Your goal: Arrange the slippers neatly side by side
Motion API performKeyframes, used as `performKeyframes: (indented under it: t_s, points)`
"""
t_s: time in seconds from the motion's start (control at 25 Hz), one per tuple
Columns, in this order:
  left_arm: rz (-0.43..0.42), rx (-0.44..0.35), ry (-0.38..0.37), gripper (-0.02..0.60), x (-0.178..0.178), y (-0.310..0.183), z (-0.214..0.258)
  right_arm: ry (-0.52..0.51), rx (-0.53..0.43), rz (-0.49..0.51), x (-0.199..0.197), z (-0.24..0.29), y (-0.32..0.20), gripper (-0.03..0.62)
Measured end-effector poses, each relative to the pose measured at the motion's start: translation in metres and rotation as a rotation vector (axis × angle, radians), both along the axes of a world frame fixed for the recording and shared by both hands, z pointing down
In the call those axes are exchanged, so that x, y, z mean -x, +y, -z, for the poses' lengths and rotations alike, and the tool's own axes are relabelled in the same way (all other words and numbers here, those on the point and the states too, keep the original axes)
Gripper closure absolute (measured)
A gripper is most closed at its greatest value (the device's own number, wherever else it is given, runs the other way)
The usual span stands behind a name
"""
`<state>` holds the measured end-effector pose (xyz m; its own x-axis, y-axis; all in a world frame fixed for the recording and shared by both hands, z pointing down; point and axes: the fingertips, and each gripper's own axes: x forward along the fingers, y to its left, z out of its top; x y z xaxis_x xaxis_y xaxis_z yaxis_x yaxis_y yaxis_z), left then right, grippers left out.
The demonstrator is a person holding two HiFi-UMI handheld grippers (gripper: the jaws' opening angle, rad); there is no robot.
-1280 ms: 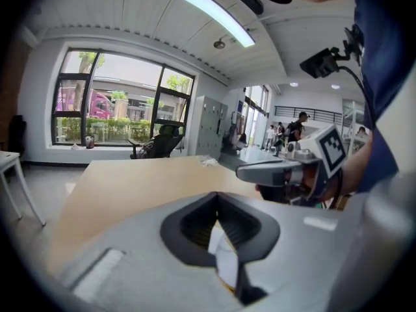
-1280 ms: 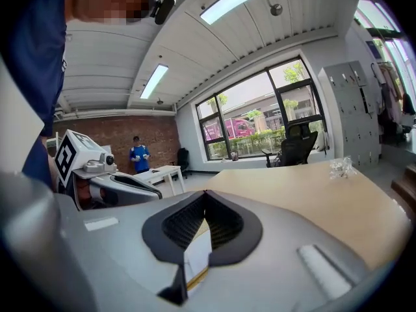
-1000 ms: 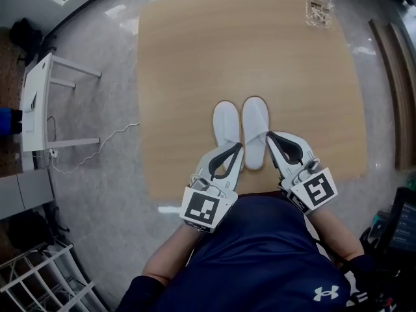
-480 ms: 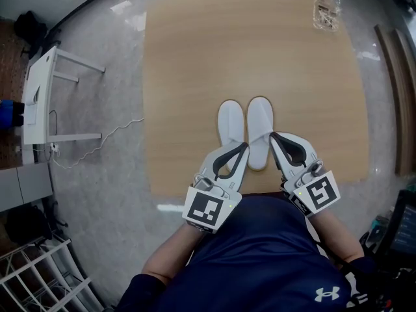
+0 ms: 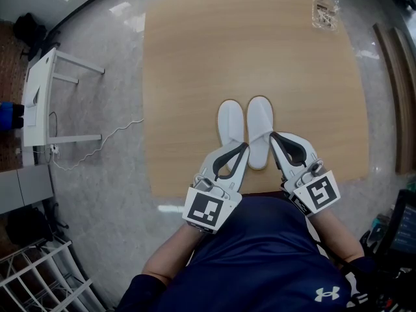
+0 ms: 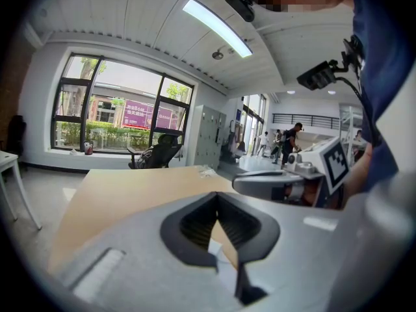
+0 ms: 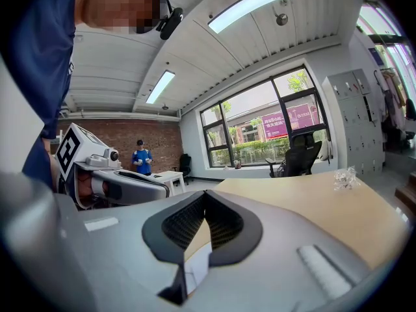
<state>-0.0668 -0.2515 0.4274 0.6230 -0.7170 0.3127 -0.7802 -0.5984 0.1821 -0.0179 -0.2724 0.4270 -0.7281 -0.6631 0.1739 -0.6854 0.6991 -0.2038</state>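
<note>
Slippers (image 5: 259, 125), a white pair, lie side by side and touching near the front middle of the bench (image 5: 195, 57) in the head view, toes pointing away from the person. The left tongs (image 5: 242, 147) and right tongs (image 5: 273, 136) are held over the heel ends, one at each slipper; whether they touch cannot be told. A plastic bag (image 5: 325, 10) sits at the far right corner, and a white table (image 5: 38, 96) stands on the floor off to the left.

In the left gripper view the left tongs (image 6: 217, 197) are closed with nothing between them, their tips meeting above the bench (image 6: 130, 187), with the right tongs (image 6: 279, 182) just beside.

In the right gripper view the right tongs (image 7: 205, 194) are likewise closed and empty, the left tongs (image 7: 123, 184) alongside.
</note>
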Motion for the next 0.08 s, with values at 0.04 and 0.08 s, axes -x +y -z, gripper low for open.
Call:
performKeyframes:
  t_s: [0.04,0.08]
  points:
    - [-0.001,0.000,-0.001,0.578,-0.0002,0.0001,-0.0001,-0.001,0.001,-0.001,0.0000,-0.0001,-0.0001,0.583]
    - [-0.003,0.000,-0.002,0.578,-0.0003,0.0002,-0.0003,-0.002,0.000,-0.002,-0.0001,-0.0001,-0.0004,0.583]
